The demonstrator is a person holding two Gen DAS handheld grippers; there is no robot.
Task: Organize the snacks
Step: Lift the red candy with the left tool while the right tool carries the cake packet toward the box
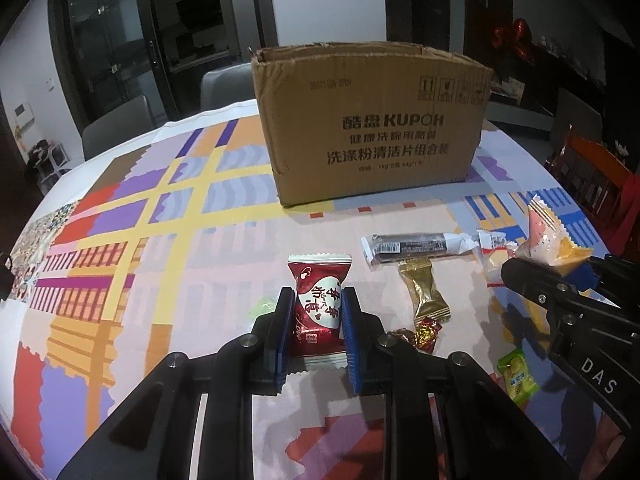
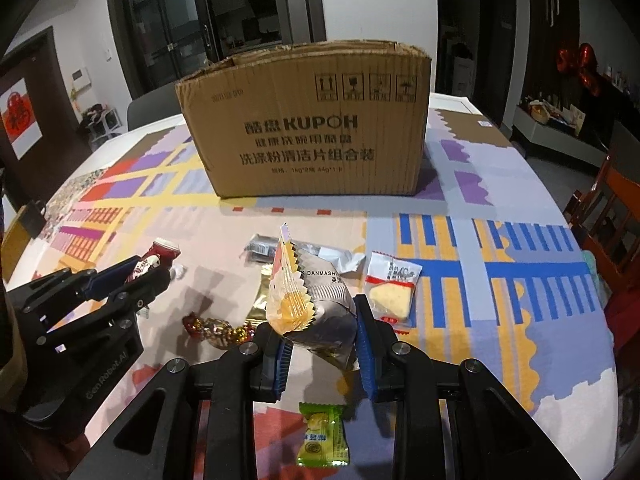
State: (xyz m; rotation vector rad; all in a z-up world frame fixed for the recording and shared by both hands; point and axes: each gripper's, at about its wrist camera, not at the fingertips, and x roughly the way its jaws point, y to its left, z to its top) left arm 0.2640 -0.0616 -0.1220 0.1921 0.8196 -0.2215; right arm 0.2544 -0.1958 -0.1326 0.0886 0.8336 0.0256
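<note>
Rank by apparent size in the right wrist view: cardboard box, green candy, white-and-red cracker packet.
1. Brown cardboard box, clearly largest.
2-3. White-and-red cracker packet and green wrapped candy look alike; the candy is nearer, so unranked.

The cardboard box (image 1: 372, 124) hides its own inside, and the left claw (image 1: 314, 312) covers the red packet's (image 1: 318, 300) sides.

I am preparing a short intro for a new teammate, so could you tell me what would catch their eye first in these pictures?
The big brown cardboard box stands open-topped at the far side of the colourful tablecloth. Nearer, the left gripper clamps a red candy packet, and the right gripper holds a silver snack bag. Loose snacks lie between, including a green candy nearest the camera.
</note>
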